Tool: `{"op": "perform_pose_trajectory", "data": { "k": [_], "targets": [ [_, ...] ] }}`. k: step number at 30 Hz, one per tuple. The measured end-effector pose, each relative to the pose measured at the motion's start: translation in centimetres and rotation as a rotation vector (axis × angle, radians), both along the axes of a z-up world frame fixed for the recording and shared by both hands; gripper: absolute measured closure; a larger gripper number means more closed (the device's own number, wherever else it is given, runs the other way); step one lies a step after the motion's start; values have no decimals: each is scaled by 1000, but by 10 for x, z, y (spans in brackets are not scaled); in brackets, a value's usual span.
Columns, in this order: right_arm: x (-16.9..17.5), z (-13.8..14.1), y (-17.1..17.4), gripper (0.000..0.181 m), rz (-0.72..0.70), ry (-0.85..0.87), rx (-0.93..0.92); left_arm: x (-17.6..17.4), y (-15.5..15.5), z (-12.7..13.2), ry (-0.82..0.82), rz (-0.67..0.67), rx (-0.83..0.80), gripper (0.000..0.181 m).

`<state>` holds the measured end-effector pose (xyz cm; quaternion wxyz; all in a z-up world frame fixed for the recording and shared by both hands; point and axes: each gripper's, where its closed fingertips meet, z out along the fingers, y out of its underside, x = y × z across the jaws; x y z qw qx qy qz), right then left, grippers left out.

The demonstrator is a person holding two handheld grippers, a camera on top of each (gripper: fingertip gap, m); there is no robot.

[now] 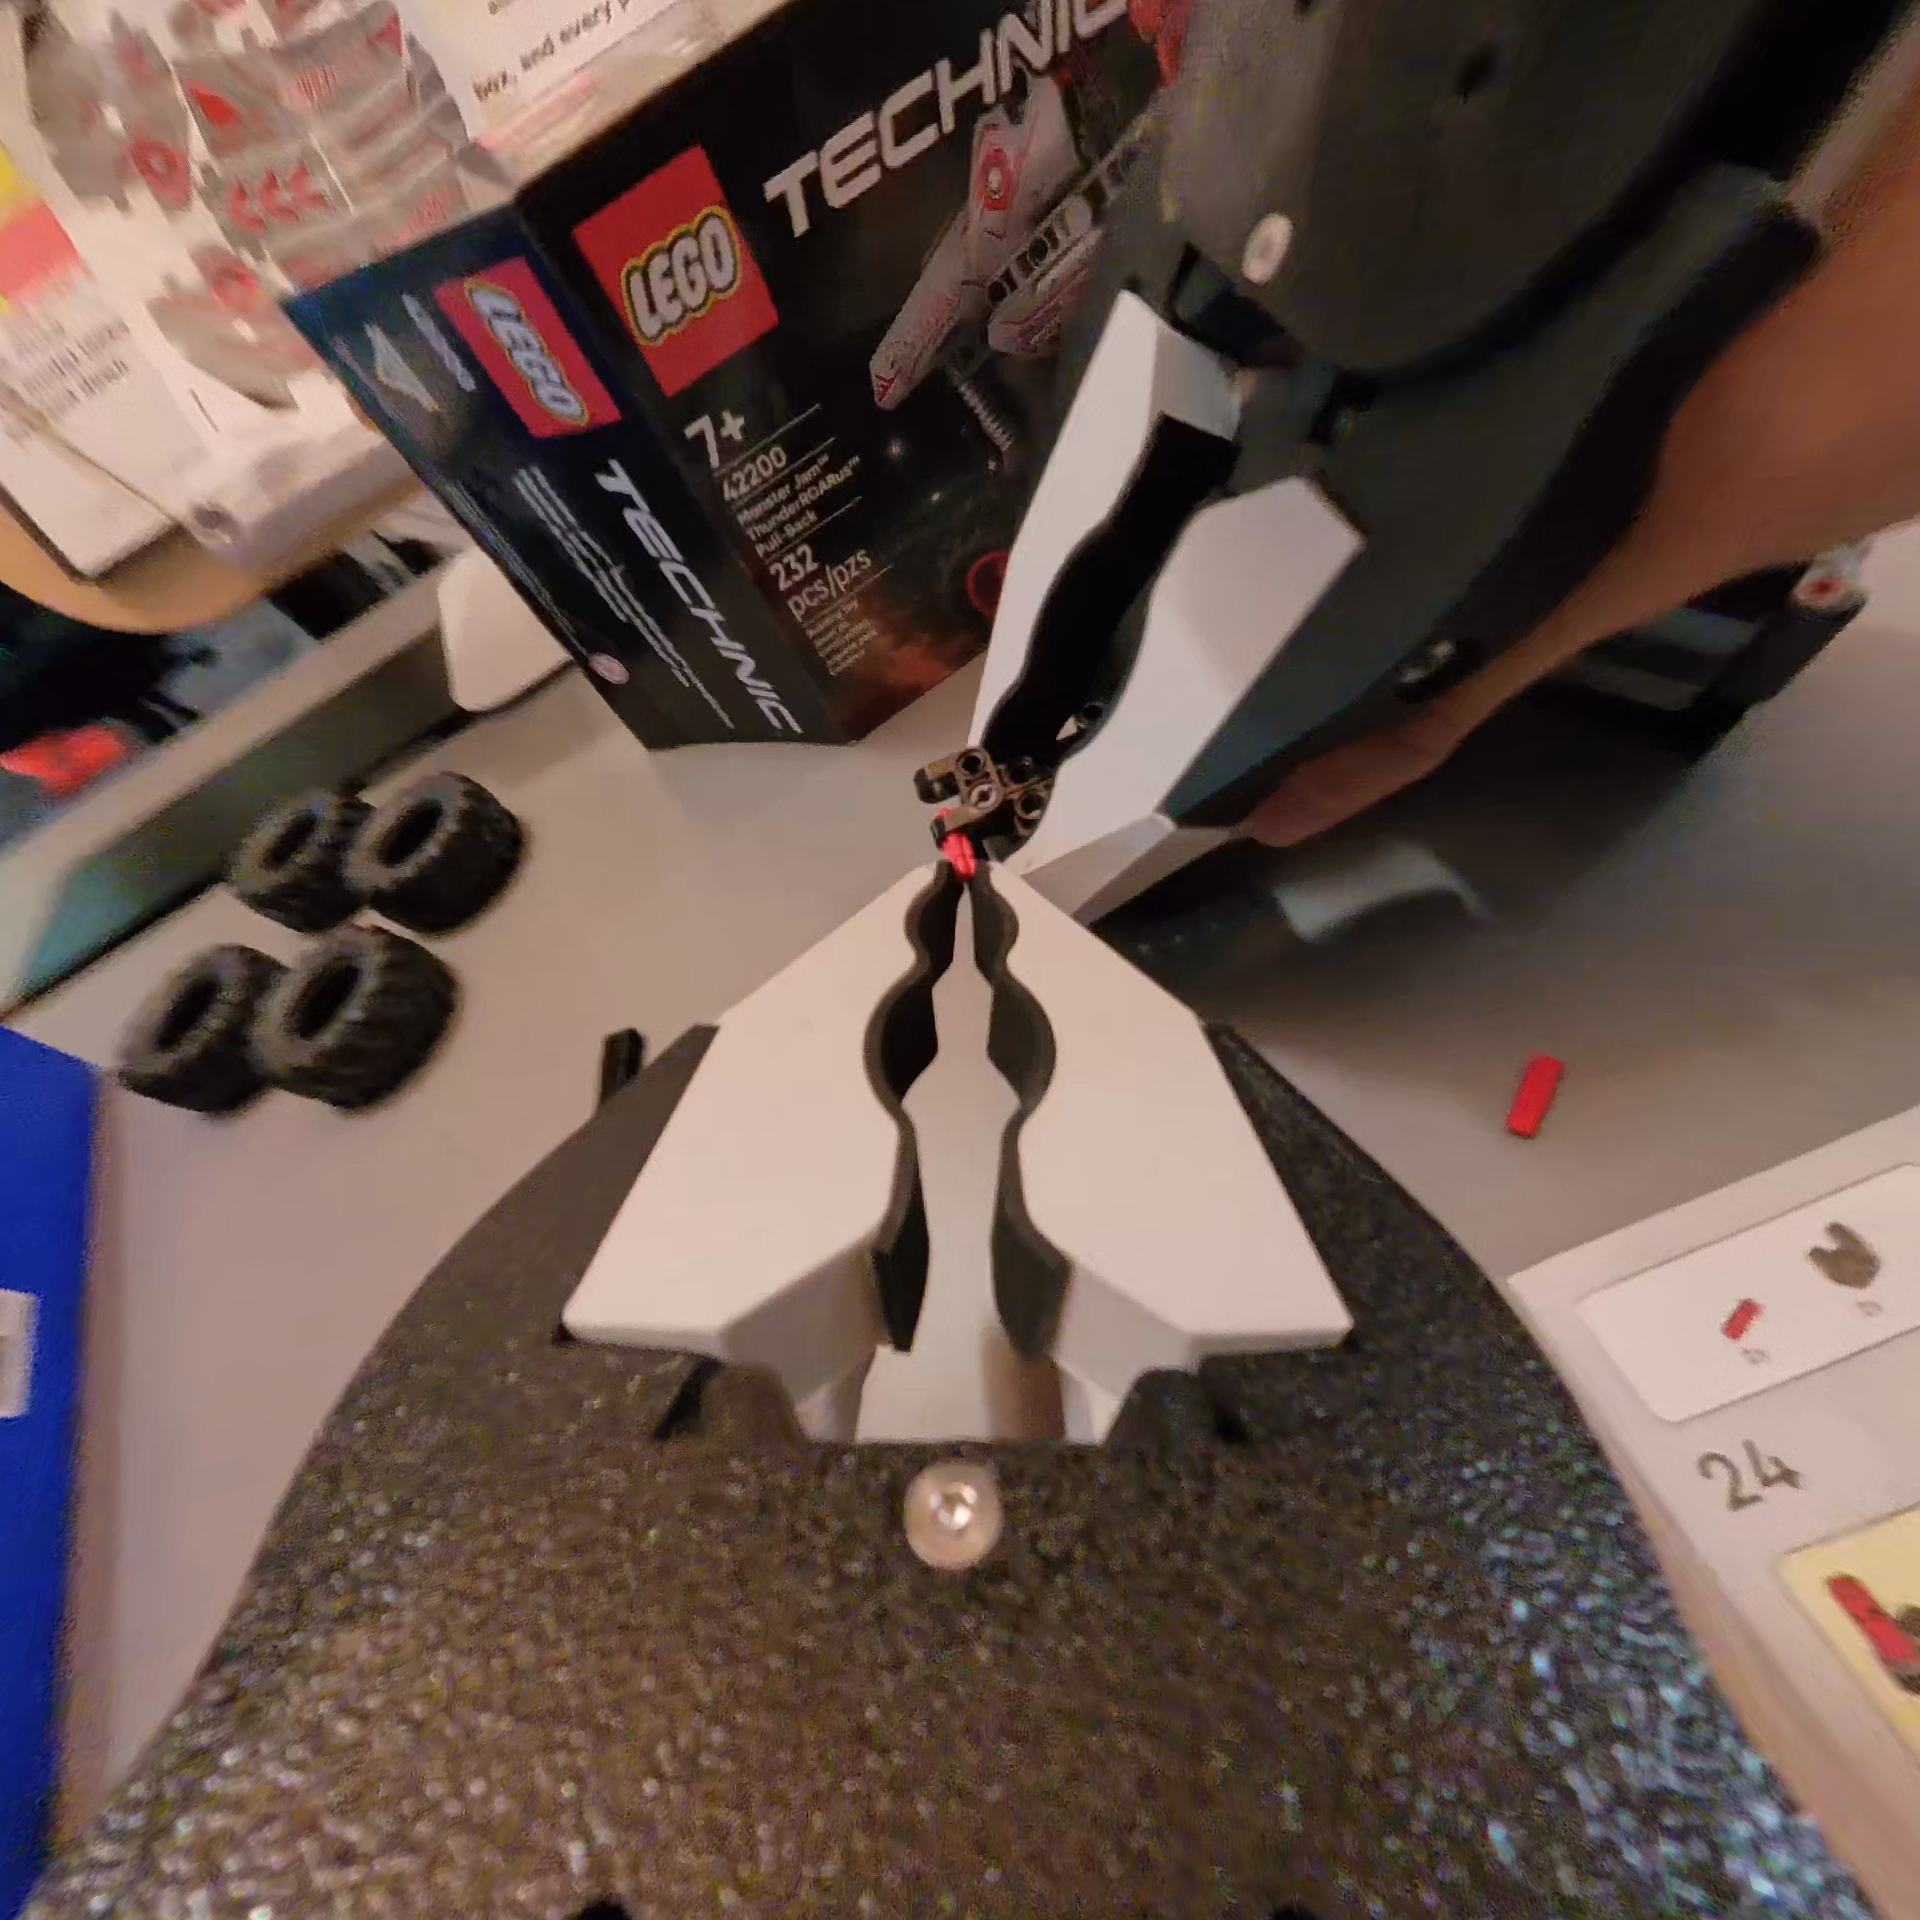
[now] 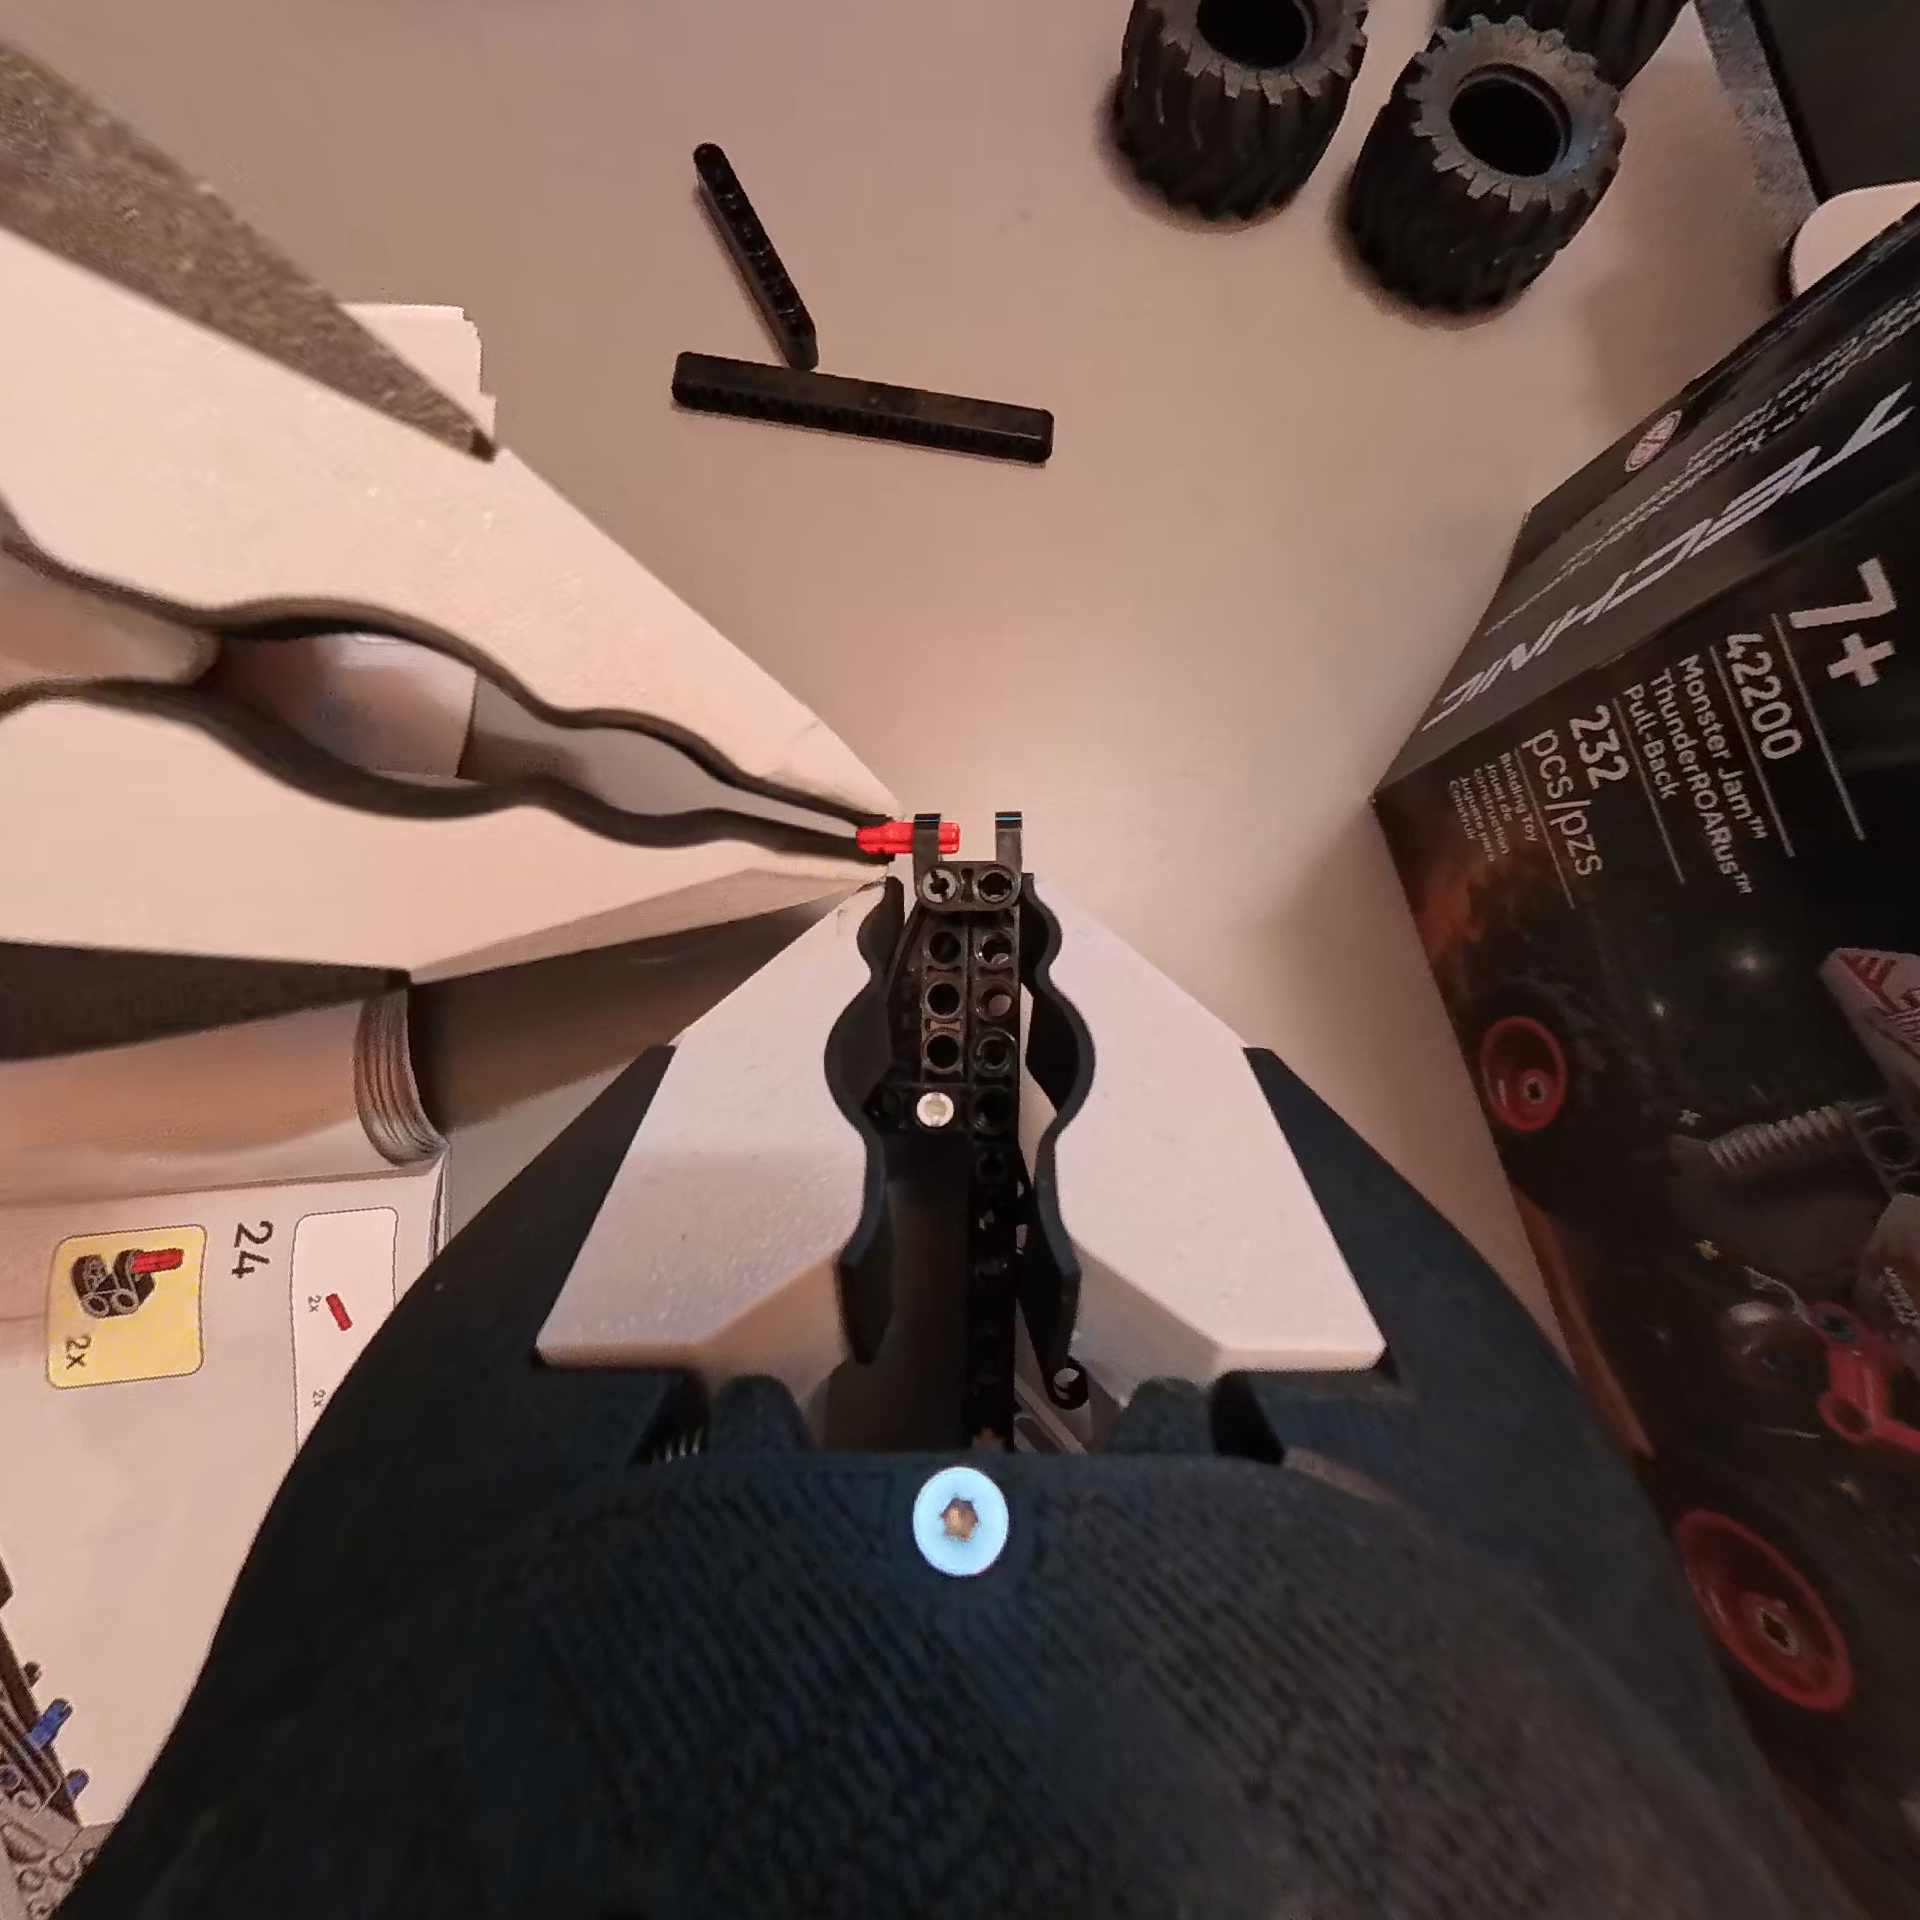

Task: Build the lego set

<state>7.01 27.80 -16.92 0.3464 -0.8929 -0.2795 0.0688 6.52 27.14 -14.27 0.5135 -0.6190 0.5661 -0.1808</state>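
My left gripper is shut on a short red axle pin, held at its very tips. My right gripper is shut on a black holed assembly that runs back between its fingers. The red pin sits through a thin black tab at the front end of that assembly. In the left wrist view the assembly's end pokes out of the right gripper and meets the pin. In the right wrist view the left gripper comes in from the left.
The set's black box stands behind the grippers. Several black tyres lie left. A spare red pin lies on the table by the open instruction booklet. Two black beams lie ahead in the right wrist view. A blue thing is at the left. Both grippers' tips are close together, under 4 cm apart.
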Motion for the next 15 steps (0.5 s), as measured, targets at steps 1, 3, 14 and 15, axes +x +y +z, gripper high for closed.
{"op": "perform_pose_trajectory", "data": {
  "k": [1, 3, 14, 15],
  "targets": [
    [0, 0, 0, 162, 1, 1, -1, 0, 0, 0, 7, 2, 23, 180],
    [0, 0, 0, 162, 1, 6, -3, 1, 0, 0, -29, 0, -50, 180],
    [0, 0, 0, 162, 11, 17, -8, 0, -1, 1, -21, 1, -29, 180],
    [1, 1, 1, 162, 4, 17, -3, 0, -2, 1, -3, -4, 4, 180]
  ]
}}
